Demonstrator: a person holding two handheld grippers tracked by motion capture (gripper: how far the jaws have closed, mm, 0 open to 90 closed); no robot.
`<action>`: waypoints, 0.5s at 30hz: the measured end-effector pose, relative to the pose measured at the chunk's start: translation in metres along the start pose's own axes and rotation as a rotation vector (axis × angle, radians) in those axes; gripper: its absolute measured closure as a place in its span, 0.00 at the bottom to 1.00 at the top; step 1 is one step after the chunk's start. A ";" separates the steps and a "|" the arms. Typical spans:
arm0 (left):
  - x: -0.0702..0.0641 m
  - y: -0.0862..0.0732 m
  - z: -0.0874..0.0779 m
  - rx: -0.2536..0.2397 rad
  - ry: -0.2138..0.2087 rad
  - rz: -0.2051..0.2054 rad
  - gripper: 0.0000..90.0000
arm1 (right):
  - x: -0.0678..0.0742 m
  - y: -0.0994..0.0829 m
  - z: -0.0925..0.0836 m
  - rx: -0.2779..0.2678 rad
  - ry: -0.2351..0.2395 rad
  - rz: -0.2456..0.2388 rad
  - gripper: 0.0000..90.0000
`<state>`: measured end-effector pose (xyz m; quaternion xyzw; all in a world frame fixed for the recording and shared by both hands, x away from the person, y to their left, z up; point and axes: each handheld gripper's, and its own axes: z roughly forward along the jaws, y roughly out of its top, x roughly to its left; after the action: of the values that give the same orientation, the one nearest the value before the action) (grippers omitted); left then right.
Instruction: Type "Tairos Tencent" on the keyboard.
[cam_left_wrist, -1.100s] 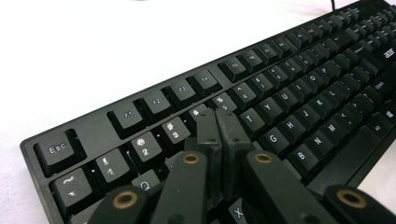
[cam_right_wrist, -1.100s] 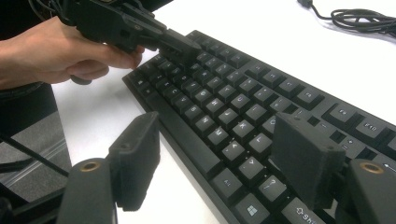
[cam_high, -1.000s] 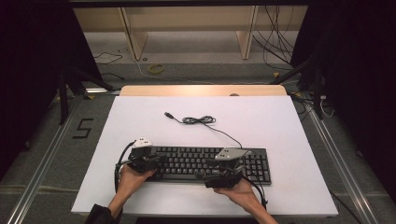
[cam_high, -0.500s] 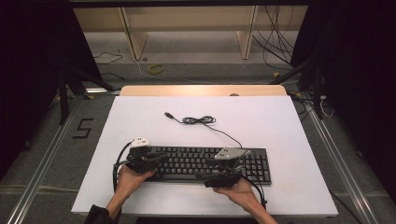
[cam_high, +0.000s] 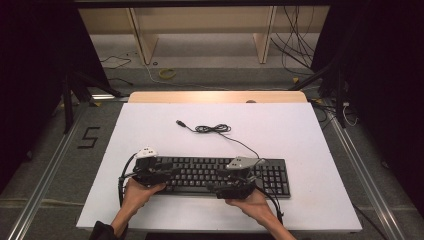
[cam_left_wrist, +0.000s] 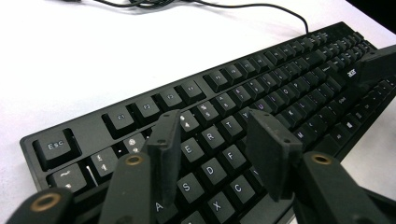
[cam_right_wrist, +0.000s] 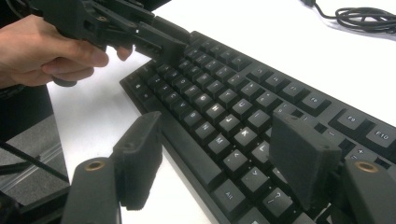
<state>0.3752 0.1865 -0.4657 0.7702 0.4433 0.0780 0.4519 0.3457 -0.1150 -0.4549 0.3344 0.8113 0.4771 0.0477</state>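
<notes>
A black keyboard (cam_high: 220, 175) lies along the front of the white table (cam_high: 300, 130). My left gripper (cam_high: 169, 173) hovers over its left end. Its jaws (cam_left_wrist: 215, 119) have just been opening and stand apart above the letter keys, with nothing pinched between them. My right gripper (cam_high: 216, 181) points left across the keyboard's (cam_right_wrist: 224, 84) front edge. It (cam_right_wrist: 217, 123) is open: one jaw hangs in front of the keyboard and the other over the keys. The left gripper (cam_right_wrist: 116, 28) and its hand (cam_right_wrist: 37, 51) are at the far end in the right gripper view.
The keyboard's thin black cable (cam_high: 212, 129) runs from its back edge to a loose coil mid-table and ends in a plug (cam_high: 179, 122). Behind the table are a wooden shelf frame (cam_high: 200, 25) and floor cables (cam_high: 167, 73). Metal rails (cam_high: 45, 175) flank the table.
Both hands keep their places at the keyboard. The left gripper's jaws look slightly wider apart than before.
</notes>
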 end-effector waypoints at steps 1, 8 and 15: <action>0.000 0.000 0.000 -0.001 -0.001 -0.004 0.59 | 0.000 0.001 0.001 0.000 -0.001 0.002 0.40; -0.002 -0.001 -0.005 -0.014 -0.007 -0.008 0.52 | 0.000 0.004 0.007 0.013 -0.005 0.002 0.49; -0.005 -0.003 -0.009 -0.031 -0.015 -0.008 0.46 | 0.001 0.008 0.016 0.033 -0.014 0.003 0.63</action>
<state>0.3655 0.1889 -0.4617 0.7619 0.4416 0.0775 0.4674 0.3554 -0.1000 -0.4567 0.3398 0.8182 0.4614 0.0471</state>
